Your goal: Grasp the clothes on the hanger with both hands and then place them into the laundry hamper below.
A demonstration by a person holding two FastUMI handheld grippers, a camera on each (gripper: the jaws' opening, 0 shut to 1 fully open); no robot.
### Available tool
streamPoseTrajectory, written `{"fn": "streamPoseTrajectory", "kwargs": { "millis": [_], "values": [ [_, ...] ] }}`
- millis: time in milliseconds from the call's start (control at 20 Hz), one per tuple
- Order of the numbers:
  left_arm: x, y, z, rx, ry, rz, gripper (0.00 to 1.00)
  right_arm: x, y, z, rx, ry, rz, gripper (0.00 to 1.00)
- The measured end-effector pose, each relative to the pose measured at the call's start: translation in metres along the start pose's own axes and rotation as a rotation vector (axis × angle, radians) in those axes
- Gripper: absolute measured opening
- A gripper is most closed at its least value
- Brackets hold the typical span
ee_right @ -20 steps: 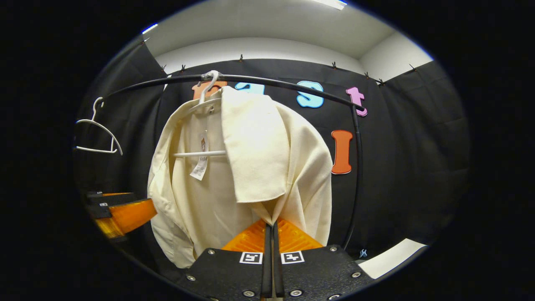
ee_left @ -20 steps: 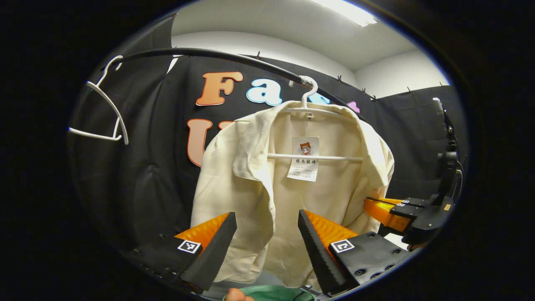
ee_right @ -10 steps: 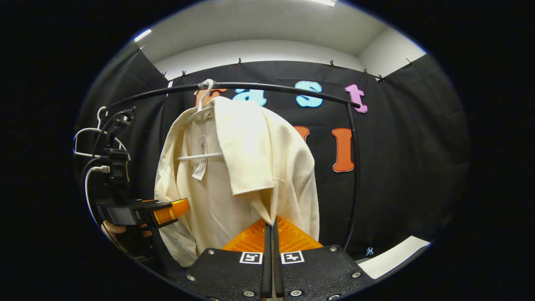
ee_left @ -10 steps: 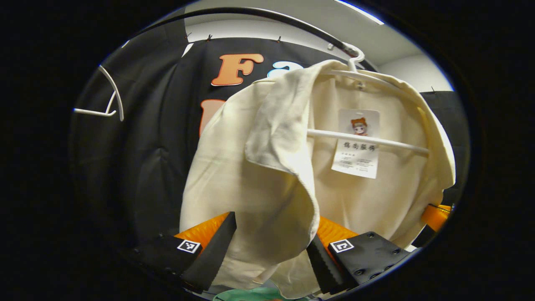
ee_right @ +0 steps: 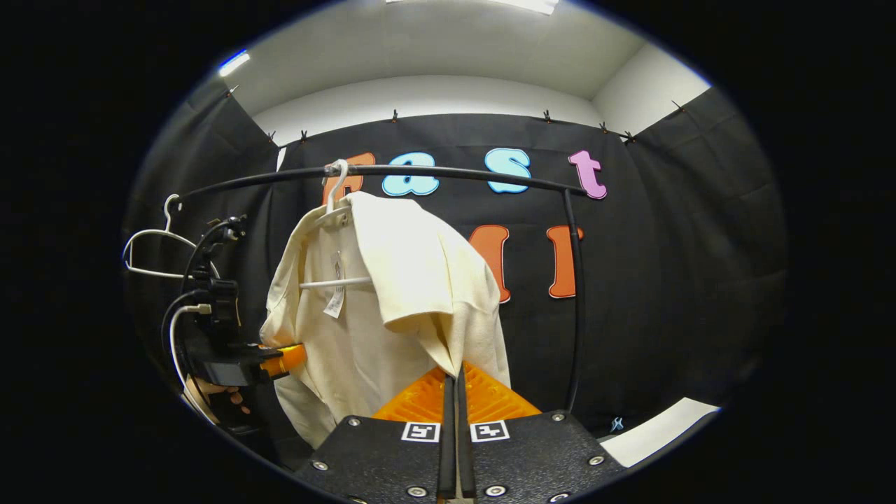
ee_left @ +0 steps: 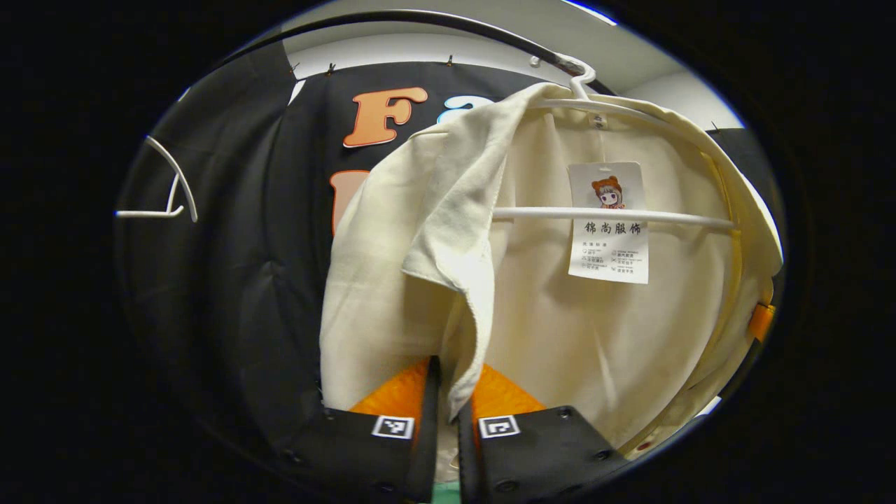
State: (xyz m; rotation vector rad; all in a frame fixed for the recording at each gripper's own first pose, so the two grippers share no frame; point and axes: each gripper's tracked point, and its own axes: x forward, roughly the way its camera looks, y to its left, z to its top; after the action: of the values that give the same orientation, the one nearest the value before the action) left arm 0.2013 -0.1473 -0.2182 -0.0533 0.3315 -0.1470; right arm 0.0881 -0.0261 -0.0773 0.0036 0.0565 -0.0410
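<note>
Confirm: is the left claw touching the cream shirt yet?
Touching. In the left gripper view, the left claw has both fingers closed on the front edge of the cream shirt, with the fabric pinched between them.

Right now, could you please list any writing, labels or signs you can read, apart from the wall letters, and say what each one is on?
Paper tag on the shirt, by the hanger bar: cartoon figure, a line of larger characters not quoted here, fine print too small to read.
Square markers on the left gripper and the right gripper: coded patterns, no words.
No other text.
</note>
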Motion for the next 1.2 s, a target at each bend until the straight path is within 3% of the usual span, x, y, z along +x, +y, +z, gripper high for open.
{"fn": "streamPoseTrajectory", "kwargs": {
  "millis": [50, 150, 500, 800, 950, 1100, 1200],
  "values": [
    [-0.002, -0.002, 0.001, 0.002, 0.003, -0.013, 0.12, -0.003, -0.001, 0.004, 0.000, -0.006, -0.001, 0.01],
    [-0.007, 0.003, 0.004, -0.008, 0.001, -0.021, 0.07, -0.011, -0.007, 0.016, 0.000, -0.022, -0.009, 0.01],
    [-0.044, 0.037, 0.045, 0.071, -0.096, 0.011, 0.07, -0.025, -0.043, 0.069, 0.029, -0.108, -0.085, 0.00],
    [-0.074, 0.059, 0.081, 0.123, -0.171, 0.009, 0.07, -0.011, -0.071, 0.109, 0.038, -0.159, -0.131, 0.00],
    [-0.087, 0.088, 0.110, 0.177, -0.258, 0.098, 0.07, 0.001, -0.088, 0.127, 0.070, -0.184, -0.144, 0.00],
    [-0.094, 0.088, 0.120, 0.139, -0.269, 0.088, 0.07, 0.014, -0.105, 0.132, 0.093, -0.190, -0.145, 0.00],
    [-0.093, 0.101, 0.130, 0.147, -0.285, 0.125, 0.07, 0.022, -0.113, 0.126, 0.123, -0.167, -0.136, 0.00]
  ]
}}
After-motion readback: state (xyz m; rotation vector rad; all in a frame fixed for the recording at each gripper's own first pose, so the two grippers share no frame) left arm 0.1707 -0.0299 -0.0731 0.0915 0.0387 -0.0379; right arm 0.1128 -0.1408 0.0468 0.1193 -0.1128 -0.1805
